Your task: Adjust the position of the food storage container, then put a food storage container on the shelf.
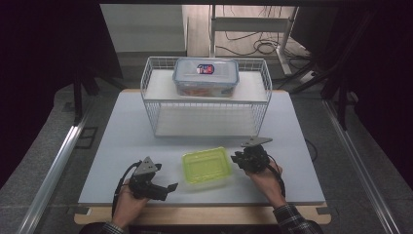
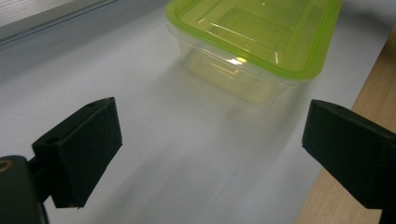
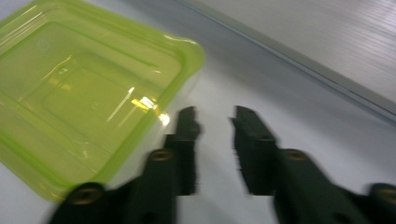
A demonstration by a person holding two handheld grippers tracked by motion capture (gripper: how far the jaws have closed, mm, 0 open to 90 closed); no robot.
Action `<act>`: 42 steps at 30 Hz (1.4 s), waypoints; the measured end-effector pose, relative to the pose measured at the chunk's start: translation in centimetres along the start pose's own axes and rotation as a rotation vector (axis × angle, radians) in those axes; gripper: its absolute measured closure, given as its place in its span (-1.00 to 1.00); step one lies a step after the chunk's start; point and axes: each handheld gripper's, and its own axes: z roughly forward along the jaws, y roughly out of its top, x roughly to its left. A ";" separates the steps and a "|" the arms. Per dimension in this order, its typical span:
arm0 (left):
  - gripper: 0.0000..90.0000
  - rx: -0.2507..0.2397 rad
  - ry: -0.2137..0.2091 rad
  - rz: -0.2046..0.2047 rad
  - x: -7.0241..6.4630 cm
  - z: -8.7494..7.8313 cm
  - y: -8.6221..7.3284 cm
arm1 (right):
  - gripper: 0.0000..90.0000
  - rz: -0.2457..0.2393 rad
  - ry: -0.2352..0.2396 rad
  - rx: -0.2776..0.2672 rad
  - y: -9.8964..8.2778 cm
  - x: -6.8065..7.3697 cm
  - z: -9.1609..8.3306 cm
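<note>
A clear plastic container with a yellow-green lid lies flat on the white table top near the front. My left gripper sits to its left, pointing at it, jaws wide open and nothing between them. My right gripper is at the container's right edge. Its jaws stand a little apart over bare table, just beside the lid's corner, and the left jaw is close to the rim; I cannot tell whether it touches.
A white wire basket stands at the back of the table, with a clear box with a blue lid on its upper shelf. The wooden table edge runs along the front. Dark floor and cables lie beyond.
</note>
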 end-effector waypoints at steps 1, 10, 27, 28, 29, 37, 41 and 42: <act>-0.90 0.000 0.000 0.000 0.0 0.0 0.0 | 0.22 0.010 -0.005 -0.001 -0.2 -0.3 -0.1; -0.90 0.008 -0.002 0.000 0.0 0.1 0.0 | -0.41 0.051 0.005 -0.005 -0.9 -1.2 -0.3; -0.89 0.011 0.003 0.009 -0.1 0.1 0.0 | -0.18 0.135 0.126 -0.010 0.1 -0.3 -1.1; -0.89 0.011 0.004 0.009 -0.1 0.1 0.0 | -0.15 0.153 0.137 -0.017 0.2 -0.3 -1.1; -0.89 0.011 0.004 0.010 -0.1 0.0 0.0 | -0.14 0.175 0.147 -0.025 0.2 -0.2 -1.0; -0.90 0.012 0.007 0.019 -0.2 0.0 0.1 | 0.11 0.273 0.225 -0.019 0.4 -0.2 -0.2; -0.89 0.014 0.007 0.020 -0.3 0.1 0.1 | 0.23 0.341 0.264 0.007 0.5 -0.5 0.7; -0.89 0.014 0.008 0.021 -0.3 0.1 0.1 | 0.25 0.362 0.271 0.014 0.6 -0.6 0.9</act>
